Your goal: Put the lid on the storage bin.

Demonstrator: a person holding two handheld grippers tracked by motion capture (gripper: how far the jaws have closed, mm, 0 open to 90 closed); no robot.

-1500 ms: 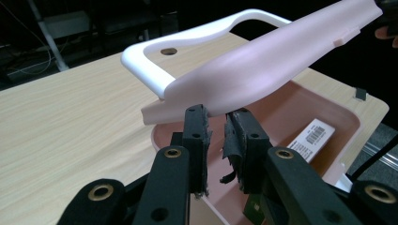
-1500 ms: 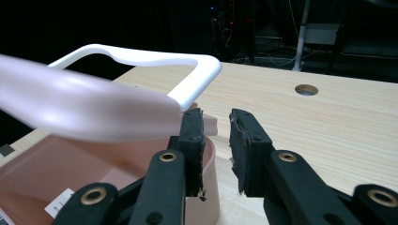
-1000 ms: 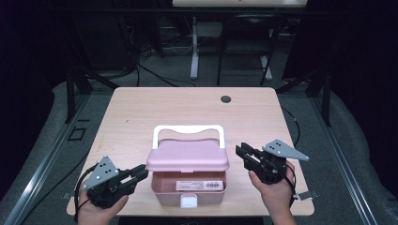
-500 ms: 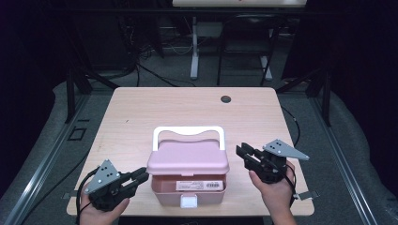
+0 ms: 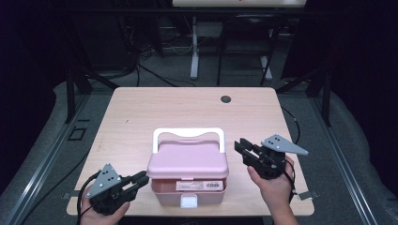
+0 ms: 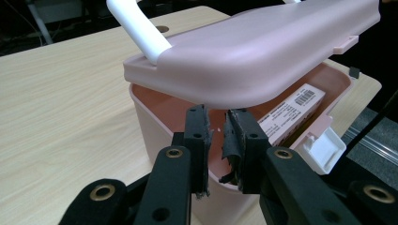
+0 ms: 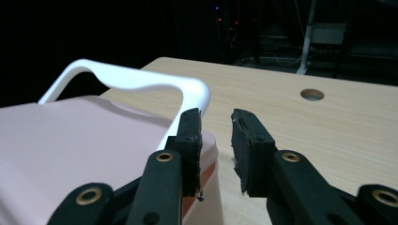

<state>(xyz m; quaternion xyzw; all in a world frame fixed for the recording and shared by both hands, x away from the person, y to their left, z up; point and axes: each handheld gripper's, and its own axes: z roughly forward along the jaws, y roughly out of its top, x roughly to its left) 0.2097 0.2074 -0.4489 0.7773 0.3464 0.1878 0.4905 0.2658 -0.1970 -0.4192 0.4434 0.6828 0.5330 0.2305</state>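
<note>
A pink lidded box [image 5: 187, 161] with a white handle [image 5: 187, 133] stands at the table's front middle. Its lid [image 6: 263, 51] sits raised off the rim on the left and front sides. A white carton with a barcode [image 6: 291, 110] lies inside, and a white latch [image 6: 319, 150] hangs at the front. My left gripper [image 5: 142, 178] is at the box's front left corner. Its jaws [image 6: 217, 122] stand a narrow gap apart just before the rim, holding nothing. My right gripper [image 5: 240, 146] hovers by the box's right side, open and empty [image 7: 216, 119], next to the handle [image 7: 136, 77].
The light wood table [image 5: 141, 112] is bare behind the box, with a round cable hole [image 5: 226, 99] near its far edge. Dark floor, cables and stand legs lie beyond it. The box stands close to the front edge.
My left gripper has slid slightly toward the table's front edge and settled at the box's corner. The right gripper and the box have hardly moved.
</note>
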